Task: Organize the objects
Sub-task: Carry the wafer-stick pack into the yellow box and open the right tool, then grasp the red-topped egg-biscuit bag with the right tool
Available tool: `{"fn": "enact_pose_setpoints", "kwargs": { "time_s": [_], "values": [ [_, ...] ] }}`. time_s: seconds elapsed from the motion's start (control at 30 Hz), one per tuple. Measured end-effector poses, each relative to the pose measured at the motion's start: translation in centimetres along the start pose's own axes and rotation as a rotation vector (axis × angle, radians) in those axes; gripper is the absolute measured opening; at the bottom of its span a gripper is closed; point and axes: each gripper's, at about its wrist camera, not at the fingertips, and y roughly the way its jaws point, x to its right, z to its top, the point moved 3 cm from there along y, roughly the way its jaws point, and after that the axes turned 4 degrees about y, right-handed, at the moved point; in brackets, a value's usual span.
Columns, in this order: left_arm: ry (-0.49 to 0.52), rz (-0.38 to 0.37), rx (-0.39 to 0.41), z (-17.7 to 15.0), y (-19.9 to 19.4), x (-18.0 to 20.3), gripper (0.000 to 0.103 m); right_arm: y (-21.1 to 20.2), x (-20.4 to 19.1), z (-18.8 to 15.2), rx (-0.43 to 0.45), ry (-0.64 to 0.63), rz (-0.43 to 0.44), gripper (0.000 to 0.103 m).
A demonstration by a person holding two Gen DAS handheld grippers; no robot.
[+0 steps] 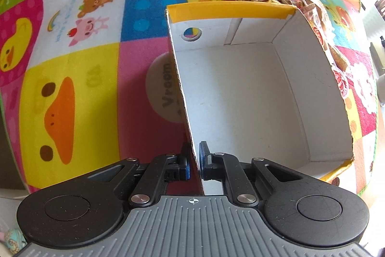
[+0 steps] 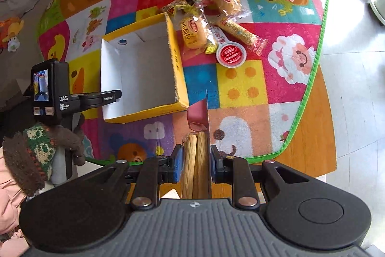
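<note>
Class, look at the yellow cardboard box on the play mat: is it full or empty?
Empty. The yellow cardboard box shows only its bare white floor and walls in both views; the wrapped snacks lie on the mat beside it.

The box wall (image 1: 312,45) hides most snack packets (image 1: 312,9) behind it.

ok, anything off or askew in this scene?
Nothing spilled or damaged. The box is empty, left gripper clamped on its wall. Snacks lie in a loose pile beside it on the mat. Right gripper holds a packet.
</note>
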Motion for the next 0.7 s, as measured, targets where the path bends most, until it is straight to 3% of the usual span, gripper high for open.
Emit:
{"fn": "enact_pose_setpoints", "kwargs": {
  "time_s": [0.13, 0.3, 0.43, 0.7],
  "values": [
    [-0.017, -0.02, 0.008, -0.2, -0.1, -0.3, 0.01, -0.5, -3.5, 0.6, 0.028, -0.009, 0.048, 0.022],
    [-0.036, -0.033, 0.001, -0.7, -0.3, -0.5, 0.01, -3.4, -7.6, 3.6, 0.169, 0.019, 0.228, 0.024],
    [-0.056, -0.045, -0.008, -1.1, -0.3, -0.9, 0.01, -4.6, -8.5, 4.7, 0.249, -0.039, 0.18, 0.047],
    [-0.129, -0.042, -0.033, -1.1, 0.1, -1.1, 0.01, -1.2, -1.0, 4.0, 0.157, 0.044, 0.005, 0.047]
  ]
}}
